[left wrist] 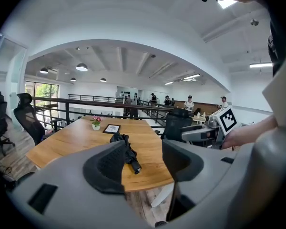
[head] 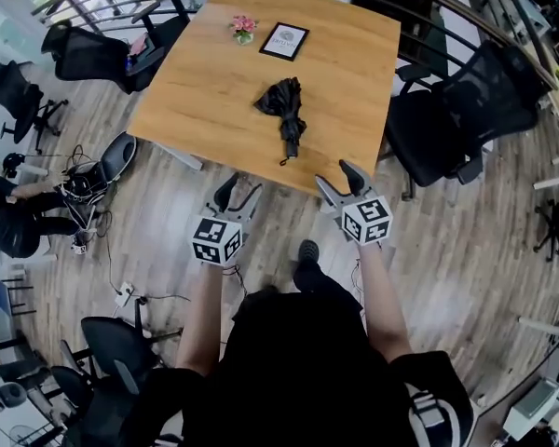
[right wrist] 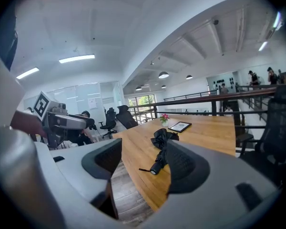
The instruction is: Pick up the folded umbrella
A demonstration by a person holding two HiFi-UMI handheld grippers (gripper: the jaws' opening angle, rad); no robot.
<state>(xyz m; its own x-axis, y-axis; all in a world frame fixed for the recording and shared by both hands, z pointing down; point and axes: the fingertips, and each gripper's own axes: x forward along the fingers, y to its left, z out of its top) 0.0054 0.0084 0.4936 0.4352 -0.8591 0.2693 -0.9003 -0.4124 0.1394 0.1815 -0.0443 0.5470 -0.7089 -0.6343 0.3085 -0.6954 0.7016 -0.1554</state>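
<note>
Black folded fabric umbrella [head: 285, 110]: lies on the light wooden desk [head: 214, 82], handle toward us. Our left gripper [head: 239, 191] and right gripper [head: 337, 177] hover short, jaws spread empty, presumably to straddle it.

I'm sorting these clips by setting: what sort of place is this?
Most likely an open-plan office on an upper level: a wooden meeting table with black mesh office chairs around it, a railing running behind it, and more desks and people beyond.

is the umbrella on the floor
No, the folded umbrella lies on the wooden table, close to the edge nearest the person.
</note>
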